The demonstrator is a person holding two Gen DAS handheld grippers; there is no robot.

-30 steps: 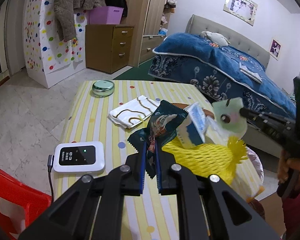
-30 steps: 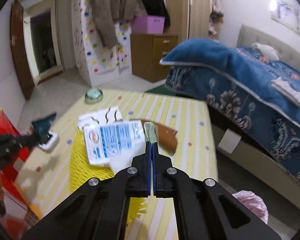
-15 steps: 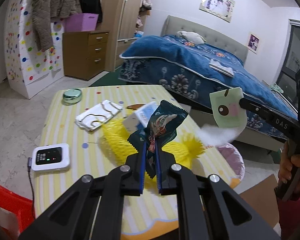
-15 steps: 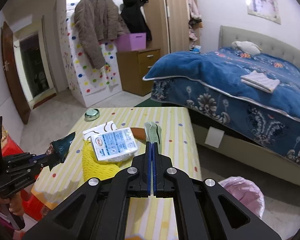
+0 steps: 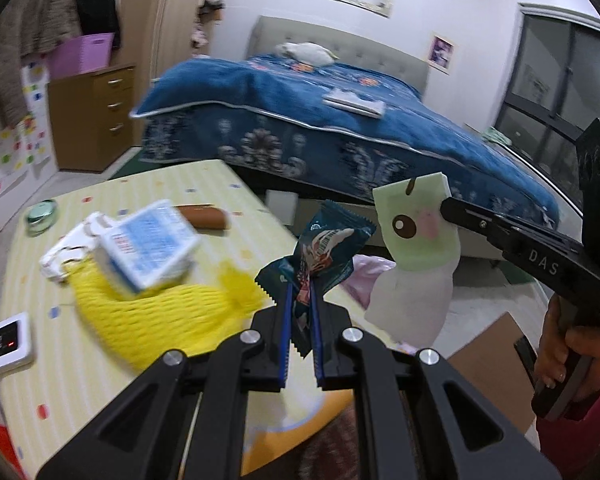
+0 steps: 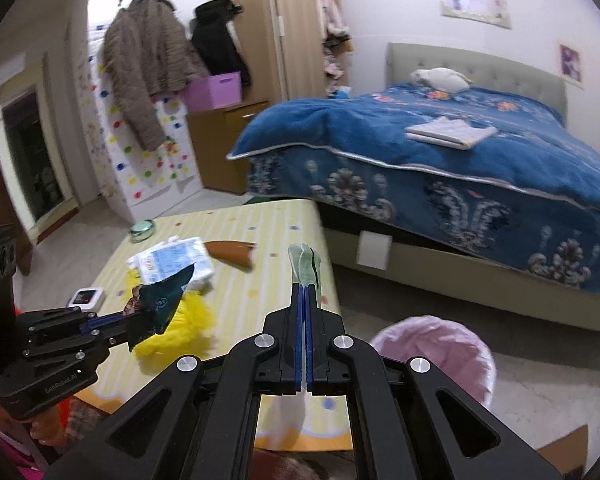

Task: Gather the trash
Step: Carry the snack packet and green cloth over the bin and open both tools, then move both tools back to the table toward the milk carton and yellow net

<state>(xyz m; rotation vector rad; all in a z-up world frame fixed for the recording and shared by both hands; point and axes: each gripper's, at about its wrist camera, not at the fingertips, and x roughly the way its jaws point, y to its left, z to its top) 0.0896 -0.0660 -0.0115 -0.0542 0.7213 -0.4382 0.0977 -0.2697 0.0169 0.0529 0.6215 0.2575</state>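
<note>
- Bedroom clutter frames the work: a blue-quilted bed behind, and a yellow striped table in front; both views now look past the table's near edge, where a second ago they looked down at its middle.
- Both hands have swung away from the tabletop toward the floor beside the bed, each carrying its piece of trash along.
- The left gripper has its jaws nearly together, pinching a dark teal snack wrapper that stands up between the pads.
- The right gripper has its jaws pressed tight on a pale green wrapper with a cartoon eye; a white flap hangs below it.
- A pink-lined trash bin on the floor has come into the right wrist view, low and just right of the fingers; half a second ago it sat further off.
- That suggests the carry is nearly over and the drop comes next.
- Left on the table: a yellow foam net, a blue-and-white packet, a brown scrap, so more trips remain.
</note>
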